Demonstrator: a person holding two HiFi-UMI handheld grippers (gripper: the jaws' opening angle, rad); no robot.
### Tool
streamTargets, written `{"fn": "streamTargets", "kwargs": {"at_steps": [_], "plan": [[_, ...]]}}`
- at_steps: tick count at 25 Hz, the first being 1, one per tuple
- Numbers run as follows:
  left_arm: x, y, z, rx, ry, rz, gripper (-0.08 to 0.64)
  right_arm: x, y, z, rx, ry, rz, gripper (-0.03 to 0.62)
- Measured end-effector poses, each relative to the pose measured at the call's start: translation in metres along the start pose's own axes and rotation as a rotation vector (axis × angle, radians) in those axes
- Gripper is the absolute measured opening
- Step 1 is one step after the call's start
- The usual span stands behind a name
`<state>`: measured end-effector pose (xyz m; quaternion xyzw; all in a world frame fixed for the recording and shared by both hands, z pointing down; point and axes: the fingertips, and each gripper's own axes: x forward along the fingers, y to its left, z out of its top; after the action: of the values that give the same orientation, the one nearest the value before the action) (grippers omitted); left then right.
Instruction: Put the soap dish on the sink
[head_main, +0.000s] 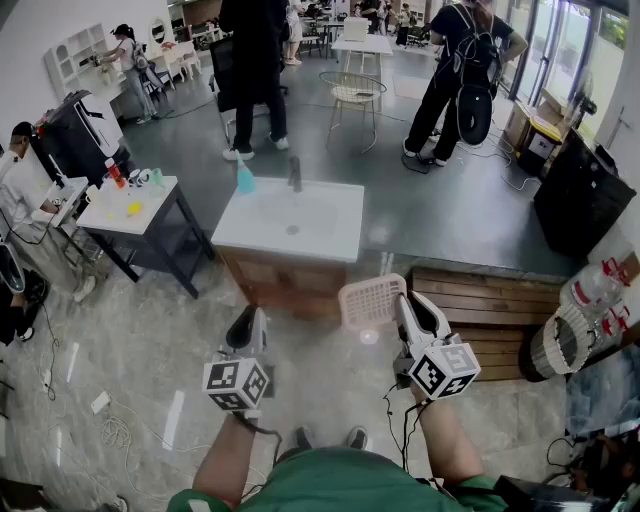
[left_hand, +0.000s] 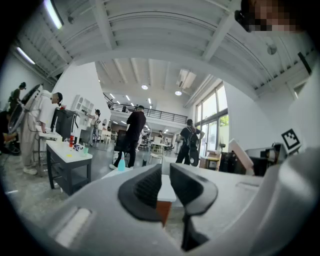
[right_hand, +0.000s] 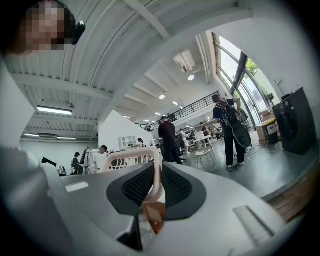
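Closest in, the left gripper (head_main: 246, 328) hangs over the pale floor with its jaws a narrow slit apart and nothing between them (its own view shows only the basin's edge through the gap (left_hand: 165, 172)). Beside it the right gripper (head_main: 404, 306) is pinched onto one rim of the soap dish (head_main: 371, 300), a pale pink slotted tray. In the right gripper view the rim stands upright between the two ribbed pads (right_hand: 159, 176), and the rest of the soap dish (right_hand: 131, 156) reaches out to the left. The dish is held in the air, just short of the front right corner of the wooden cabinet (head_main: 285, 280). The white sink (head_main: 335, 238) on top carries a dark faucet (head_main: 295, 173) and a blue bottle (head_main: 244, 179) at its far edge. A side table (head_main: 150, 212) stands further left, and people (head_main: 255, 70) stand beyond.
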<state>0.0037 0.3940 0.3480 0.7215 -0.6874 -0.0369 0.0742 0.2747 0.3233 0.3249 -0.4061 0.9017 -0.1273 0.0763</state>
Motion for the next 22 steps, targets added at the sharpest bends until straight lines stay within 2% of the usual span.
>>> {"fn": "streamTargets", "kwargs": {"at_steps": [10,14,22], "plan": [[0.002,0.022,0.002,-0.007,0.001,-0.005,0.049,0.016,0.016,-0.006,-0.019,0.008,-0.007,0.052],[0.005,0.036,0.009,-0.016,-0.005,-0.012,0.049,0.027,0.024,-0.003,0.015,-0.004,-0.01,0.051],[-0.004,0.085,0.016,-0.034,-0.028,-0.025,0.049,0.054,0.055,-0.011,0.025,-0.01,-0.036,0.051]]}}
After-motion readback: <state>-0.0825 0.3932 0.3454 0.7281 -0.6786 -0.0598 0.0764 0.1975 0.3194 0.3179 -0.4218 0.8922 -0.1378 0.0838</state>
